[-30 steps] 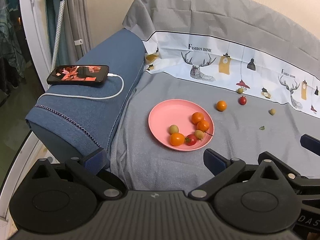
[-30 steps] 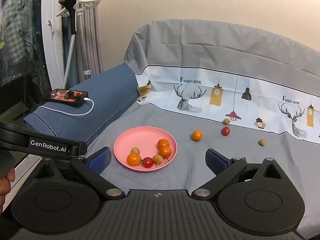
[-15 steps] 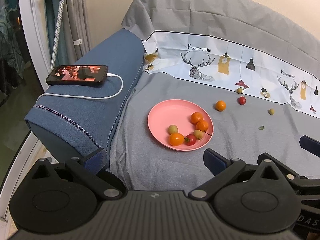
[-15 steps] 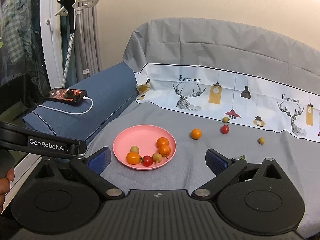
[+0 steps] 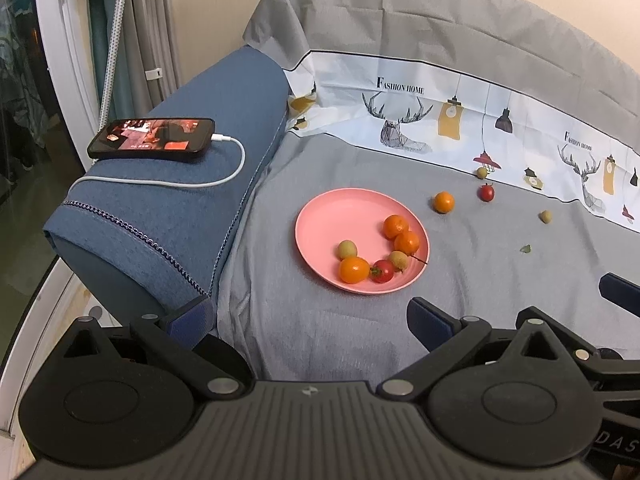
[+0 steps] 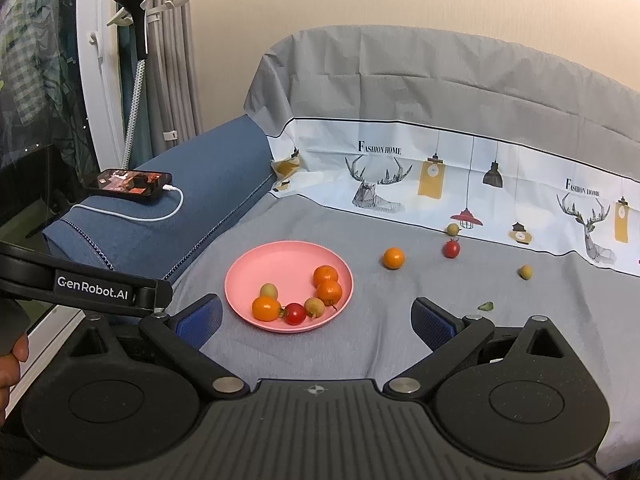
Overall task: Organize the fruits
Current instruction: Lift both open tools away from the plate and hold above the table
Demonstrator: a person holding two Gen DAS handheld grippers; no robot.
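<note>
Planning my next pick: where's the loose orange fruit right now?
In both views the loose orange fruit lies on the grey sheet, right of the pink plate, with the loose red tomato further right.

open grey cloth (image 6: pixel 360 344) before pink plate (image 6: pixel 256 264), blue armrest (image 6: pixel 208 184) walling the left

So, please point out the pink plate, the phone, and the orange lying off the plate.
pink plate (image 6: pixel 276 258), right wrist view, bare inner surface.
phone (image 5: pixel 154 138), left wrist view, middle of the screen.
loose orange (image 6: pixel 394 258), right wrist view, centre of the fruit.
</note>
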